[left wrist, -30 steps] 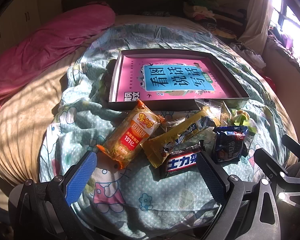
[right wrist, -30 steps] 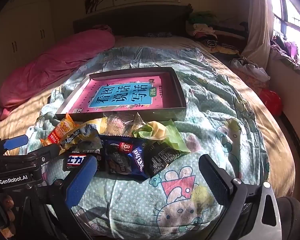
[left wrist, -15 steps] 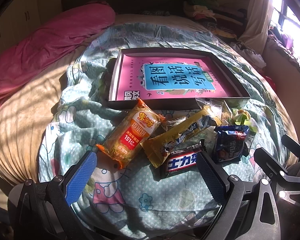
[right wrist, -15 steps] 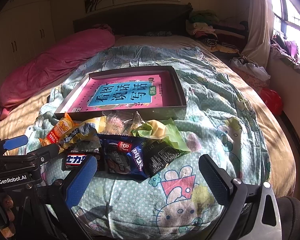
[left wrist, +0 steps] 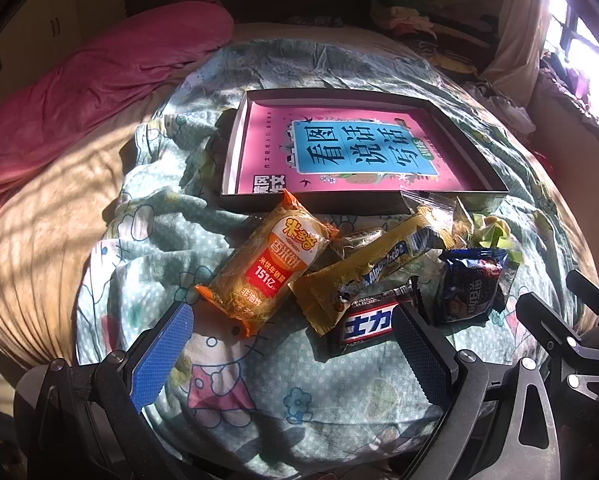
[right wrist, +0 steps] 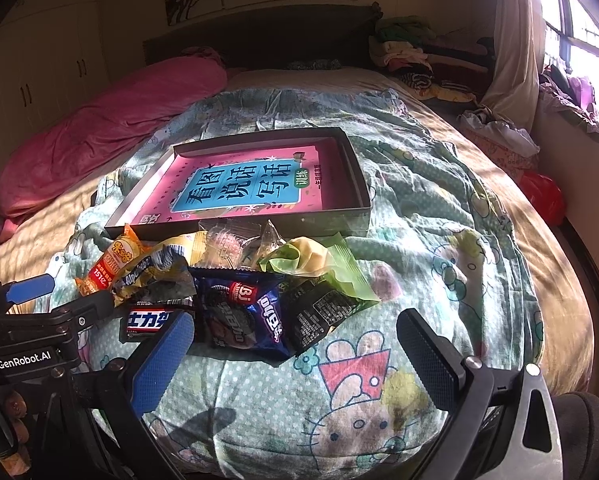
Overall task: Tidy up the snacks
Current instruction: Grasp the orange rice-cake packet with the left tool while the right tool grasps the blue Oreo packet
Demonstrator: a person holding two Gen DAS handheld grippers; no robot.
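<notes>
The bed (right wrist: 479, 208) is the weakest part of this setup: its quilt (right wrist: 419, 184) is soft and rumpled, so anything pressed down on it is likely to sink or slide rather than sit firm for a pinch. The tray (left wrist: 475, 160), a shallow dark box with a pink book (left wrist: 339, 152) lying flat inside, sits just beyond the snacks. It could tip or skate on the folds if a packet is dropped against its near wall instead of over it.

The snacks lie heaped together in front of that wall, none in the tray yet. The orange rice-cracker bag (left wrist: 271, 268) leans on the yellow candy bag (left wrist: 379, 264), which overlaps the chocolate bar (left wrist: 371, 318). The blue cookie packet (right wrist: 239, 312) touches a black packet (right wrist: 319, 312) and a green wrapper (right wrist: 311, 260). Closing on one slick packet may well drag its neighbour along or crush what is inside.

The left gripper (left wrist: 291, 348) hangs released, jaws wide, its right pad just in front of the chocolate bar. The right gripper (right wrist: 295, 356) is likewise spread and empty, near the cookie packet. The two tools sit close side by side and could knock together.
</notes>
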